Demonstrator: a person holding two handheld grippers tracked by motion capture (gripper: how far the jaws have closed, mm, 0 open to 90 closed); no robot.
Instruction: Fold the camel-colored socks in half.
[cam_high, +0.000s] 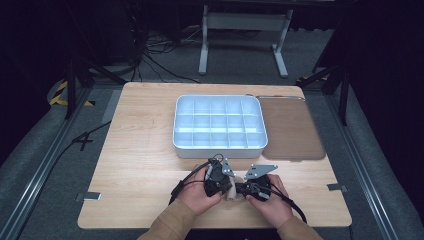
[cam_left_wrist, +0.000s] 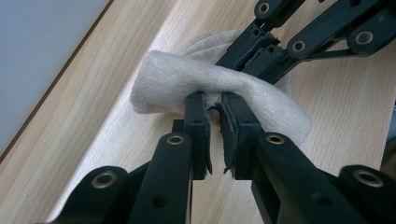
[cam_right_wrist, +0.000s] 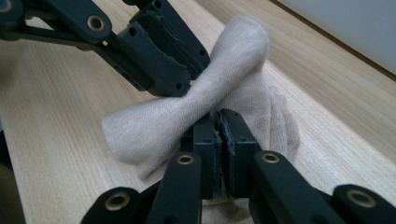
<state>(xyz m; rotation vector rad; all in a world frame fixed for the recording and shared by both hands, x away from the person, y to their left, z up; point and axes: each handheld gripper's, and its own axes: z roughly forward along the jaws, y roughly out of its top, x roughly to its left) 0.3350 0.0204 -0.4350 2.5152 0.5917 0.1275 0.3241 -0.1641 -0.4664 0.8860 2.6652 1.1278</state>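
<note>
Closest in, the left gripper (cam_left_wrist: 212, 105) has its jaws nearly together, pinching a fold of the beige cloth (cam_left_wrist: 187, 79). The right gripper (cam_right_wrist: 218, 116) nips the same cloth just as tightly from the opposite side, so the fabric bunches into a narrow waist between them. From the high view the cloth (cam_high: 233, 191) is mostly hidden behind the two hands and gripper bodies, low on the wooden table (cam_high: 140, 165) near its front edge. Beyond sits the white compartment tray (cam_high: 218, 122); its cells are too washed out to read. A brown mat (cam_high: 292, 127) lies beside it.
</note>
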